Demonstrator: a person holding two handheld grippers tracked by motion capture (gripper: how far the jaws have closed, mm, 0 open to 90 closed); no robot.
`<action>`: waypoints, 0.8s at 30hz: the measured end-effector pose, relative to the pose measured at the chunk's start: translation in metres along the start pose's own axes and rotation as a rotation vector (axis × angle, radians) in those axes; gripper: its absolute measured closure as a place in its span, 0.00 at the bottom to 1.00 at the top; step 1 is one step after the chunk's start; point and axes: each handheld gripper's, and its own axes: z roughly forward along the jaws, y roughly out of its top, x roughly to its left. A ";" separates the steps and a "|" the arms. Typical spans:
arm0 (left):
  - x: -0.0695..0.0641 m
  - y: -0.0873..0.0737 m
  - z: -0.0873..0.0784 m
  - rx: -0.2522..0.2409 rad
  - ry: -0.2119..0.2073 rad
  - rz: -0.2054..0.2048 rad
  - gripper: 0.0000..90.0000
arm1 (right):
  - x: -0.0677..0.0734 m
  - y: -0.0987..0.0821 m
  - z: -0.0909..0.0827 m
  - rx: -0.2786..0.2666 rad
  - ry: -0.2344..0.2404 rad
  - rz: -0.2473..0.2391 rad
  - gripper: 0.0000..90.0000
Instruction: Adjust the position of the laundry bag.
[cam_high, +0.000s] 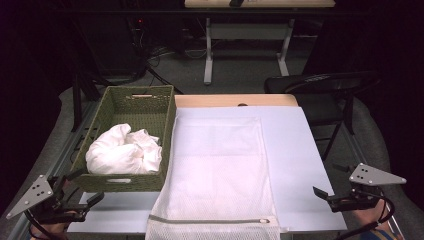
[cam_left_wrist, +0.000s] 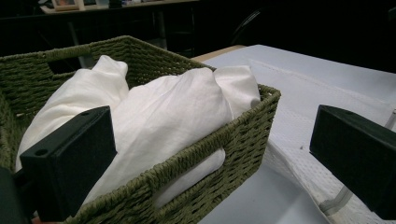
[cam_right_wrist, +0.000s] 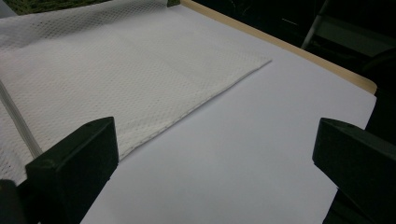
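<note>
Table (cam_high: 295, 150): pale blue sheet over a wooden top, dark room beyond. White mesh laundry bag (cam_high: 220, 170) lies flat at centre, zipper at the near edge. Green woven basket (cam_high: 150, 102) at left touches the bag, holding crumpled white cloth (cam_high: 125, 150). Black folding chair (cam_high: 320, 85) at far right. Left gripper (cam_high: 75, 192) near the basket, right gripper (cam_high: 325, 197) at the table's right edge: jaws wide apart, holding nothing.

rough woven green basket (cam_high: 131, 107), soft crumpled white cloth (cam_high: 125, 150), perforated white mesh bag (cam_high: 220, 165), smooth matt tabletop (cam_high: 295, 150)
</note>
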 end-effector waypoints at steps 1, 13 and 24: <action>0.000 0.000 0.000 0.004 0.001 0.001 0.00 | 0.000 0.000 0.000 0.000 0.001 -0.001 0.00; -0.005 0.004 0.004 0.058 0.020 0.002 0.00 | 0.004 0.004 0.005 0.040 -0.010 0.000 0.00; -0.018 0.017 0.018 0.160 0.056 0.016 0.00 | 0.012 0.012 0.014 0.092 -0.008 -0.020 0.00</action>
